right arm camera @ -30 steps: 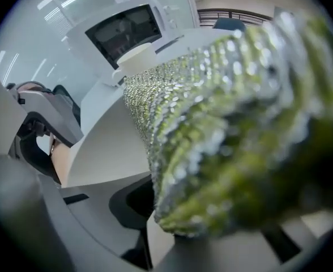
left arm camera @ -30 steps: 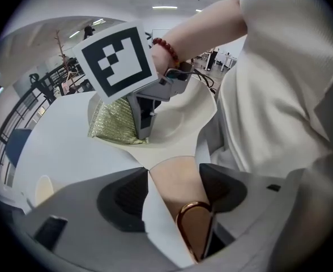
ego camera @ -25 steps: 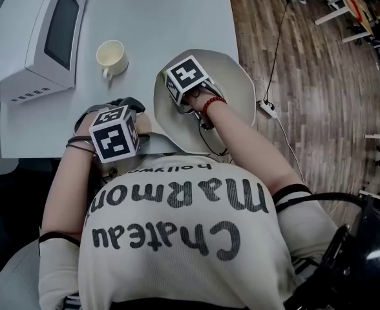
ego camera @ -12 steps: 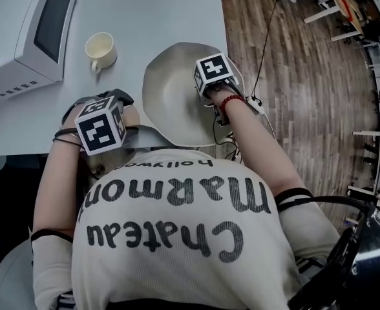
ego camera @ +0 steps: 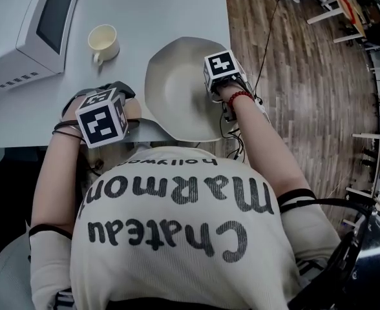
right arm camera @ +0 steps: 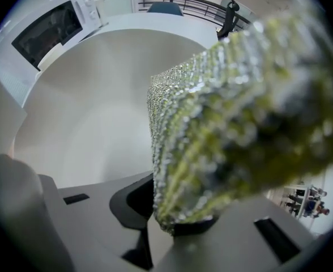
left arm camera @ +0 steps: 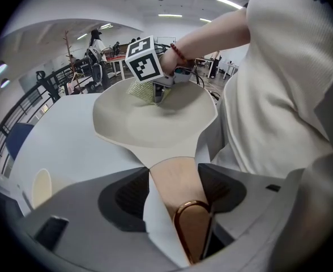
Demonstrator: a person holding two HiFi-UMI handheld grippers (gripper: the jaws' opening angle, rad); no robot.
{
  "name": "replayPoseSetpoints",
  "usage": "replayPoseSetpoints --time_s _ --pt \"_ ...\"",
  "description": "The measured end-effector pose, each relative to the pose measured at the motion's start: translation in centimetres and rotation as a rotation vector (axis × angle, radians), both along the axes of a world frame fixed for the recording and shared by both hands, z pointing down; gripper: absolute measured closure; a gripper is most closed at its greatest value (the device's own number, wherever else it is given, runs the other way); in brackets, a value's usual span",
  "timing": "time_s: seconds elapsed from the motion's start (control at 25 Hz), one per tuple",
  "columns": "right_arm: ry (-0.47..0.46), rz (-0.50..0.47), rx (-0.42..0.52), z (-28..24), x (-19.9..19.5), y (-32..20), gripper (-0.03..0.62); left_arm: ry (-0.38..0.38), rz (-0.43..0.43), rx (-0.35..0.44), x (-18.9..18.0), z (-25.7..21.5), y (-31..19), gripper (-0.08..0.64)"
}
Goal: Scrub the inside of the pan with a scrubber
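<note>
Scrubber [right arm camera: 212,129] looks soft and springy, clamped in my right gripper [right arm camera: 180,220]; left gripper [left arm camera: 172,173] clamps the handle [left arm camera: 180,194] of the rigid pan [left arm camera: 155,123], the best hold.

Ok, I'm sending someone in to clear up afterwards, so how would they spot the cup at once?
Start at the white microwave on the left of the white table. Just right of it, between it and the big pale pan, stands the cup. It is the only small, cream, handled thing there, upright and open, touching neither.

Left gripper [left arm camera: 173,171] and right gripper [right arm camera: 180,208] are clamped.
</note>
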State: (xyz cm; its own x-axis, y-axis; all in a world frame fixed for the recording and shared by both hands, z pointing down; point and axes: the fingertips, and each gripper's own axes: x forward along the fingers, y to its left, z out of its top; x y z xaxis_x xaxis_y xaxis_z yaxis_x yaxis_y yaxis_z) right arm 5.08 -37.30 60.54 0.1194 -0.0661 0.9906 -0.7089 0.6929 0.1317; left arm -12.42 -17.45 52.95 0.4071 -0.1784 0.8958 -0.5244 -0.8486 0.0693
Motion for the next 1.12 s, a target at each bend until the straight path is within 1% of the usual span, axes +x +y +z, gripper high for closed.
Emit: replayPoseSetpoints --time_s 0.12,0.2,0.28,0.36,0.4,0.44,0.48,0.52,0.56,0.6,0.64,0.68,0.72,0.76,0.8,0.84,0.92,1.0,1.08,1.12 --pt "0.025 -0.001 -0.015 -0.8 0.1 0.6 0.537 0.002 -0.003 0.009 -0.1 0.0 0.0 0.278" --pt "0.020 -0.003 -0.026 -1.5 0.1 1.0 0.537 0.009 -0.007 0.013 -0.1 0.1 -0.1 0.278" --pt "0.002 -0.009 -0.007 -1.9 0.5 0.1 0.537 0.022 -0.017 0.012 -0.2 0.2 -0.1 0.281" --pt "-0.034 0.004 0.013 -2.3 0.9 -1.2 0.537 0.034 -0.028 0.012 -0.4 0.4 -0.2 0.287" --pt "-0.064 0.026 0.006 -2.5 0.9 -1.4 0.537 0.035 -0.031 0.012 -0.4 0.4 -0.2 0.289" --pt "-0.106 0.052 -0.012 -2.7 0.7 -1.3 0.537 0.034 -0.031 0.012 -0.4 0.4 -0.2 0.291" --pt "-0.168 0.075 -0.041 -3.1 0.0 -0.9 0.537 0.030 -0.030 0.011 -0.4 0.4 -0.2 0.291" --pt "-0.254 0.090 -0.089 -3.6 -1.3 -0.1 0.537 0.028 -0.027 0.011 -0.3 0.4 -0.2 0.291" --pt "-0.366 0.092 -0.161 -4.3 -3.2 1.3 0.537 0.026 -0.025 0.010 -0.3 0.4 -0.2 0.291" --pt "-0.494 0.081 -0.262 -5.3 -5.5 3.2 0.537 0.026 -0.024 0.009 -0.3 0.4 -0.1 0.291" --pt "-0.620 0.060 -0.383 -6.6 -7.9 5.5 0.537 0.027 -0.023 0.008 -0.3 0.4 -0.1 0.291" --pt "-0.725 0.031 -0.504 -7.8 -10.1 7.9 0.537 0.028 -0.023 0.006 -0.4 0.4 -0.1 0.291" --pt "-0.792 -0.002 -0.607 -8.8 -11.7 10.1 0.537 0.028 -0.024 0.005 -0.5 0.4 -0.1 0.291" --pt "-0.819 -0.038 -0.681 -9.3 -12.7 11.9 0.537 0.028 -0.025 0.003 -0.5 0.4 0.0 0.291" --pt "-0.812 -0.073 -0.729 -9.3 -13.2 13.3 0.537 0.028 -0.025 0.002 -0.5 0.4 -0.1 0.291" --pt "-0.786 -0.106 -0.760 -9.0 -13.3 14.4 0.537 0.029 -0.026 0.002 -0.4 0.3 -0.1 0.291" --pt "-0.715 -0.162 -0.795 -7.7 -13.0 15.9 0.536 0.033 -0.031 0.001 -0.2 0.1 -0.2 0.293" --pt "-0.631 -0.213 -0.797 -5.9 -12.4 16.9 0.537 0.040 -0.040 0.001 -0.2 0.0 -0.2 0.296" --pt "-0.560 -0.254 -0.765 -3.8 -12.0 17.3 0.537 0.051 -0.051 0.002 -0.1 0.0 -0.2 0.301" --pt "-0.545 -0.267 -0.741 -3.0 -12.1 17.2 0.537 0.058 -0.056 0.002 -0.1 0.0 -0.3 0.302"
